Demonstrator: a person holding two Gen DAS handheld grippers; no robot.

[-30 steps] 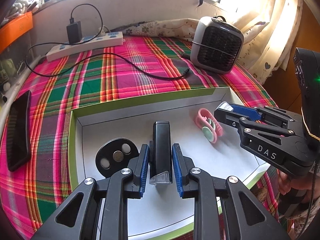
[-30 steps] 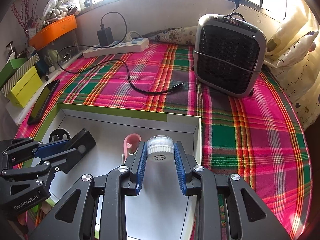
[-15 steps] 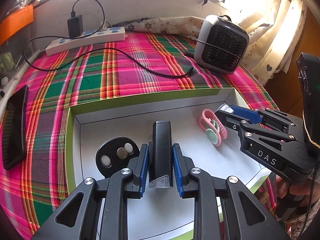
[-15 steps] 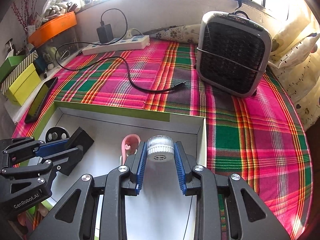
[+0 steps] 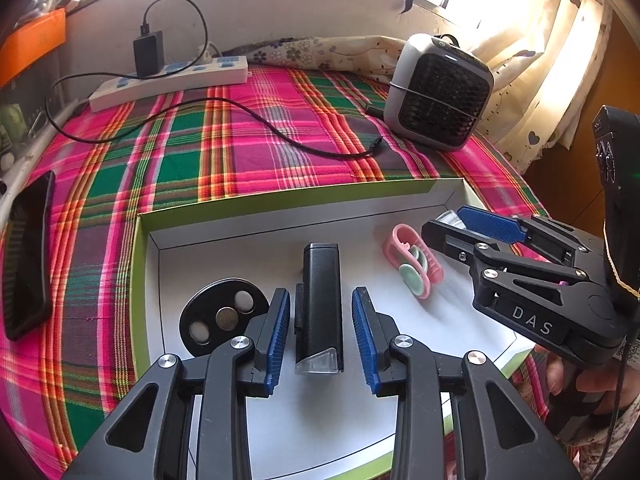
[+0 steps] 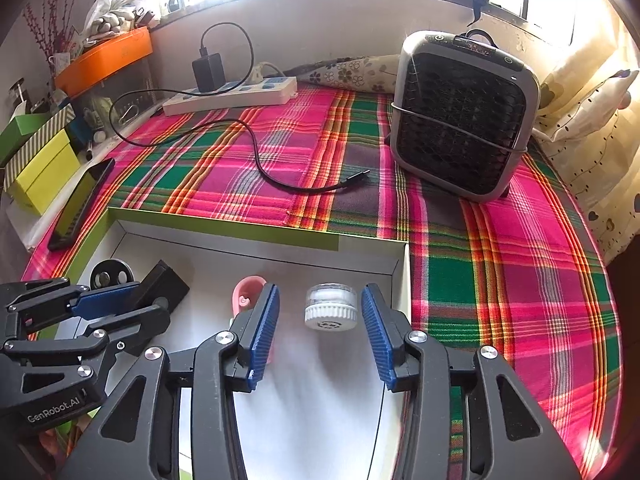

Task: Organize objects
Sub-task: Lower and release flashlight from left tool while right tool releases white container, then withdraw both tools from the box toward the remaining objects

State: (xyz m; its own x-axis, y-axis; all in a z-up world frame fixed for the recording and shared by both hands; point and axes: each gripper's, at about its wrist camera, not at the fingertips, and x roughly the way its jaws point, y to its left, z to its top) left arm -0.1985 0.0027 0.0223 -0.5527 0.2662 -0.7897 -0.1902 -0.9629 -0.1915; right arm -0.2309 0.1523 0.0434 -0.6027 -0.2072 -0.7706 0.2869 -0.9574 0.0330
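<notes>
left gripper (image 5: pixel 321 334) jaws opening, right gripper (image 6: pixel 320 338) too — released

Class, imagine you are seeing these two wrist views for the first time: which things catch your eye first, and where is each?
The pink-and-green plaid cloth fills both views, with a grey fan heater standing at its far right. In front lies a shallow green-edged white tray, where the left gripper is opening around a black rectangular device and the right gripper is opening around a small clear jar with a white cap, neither pressed by the pads.
</notes>
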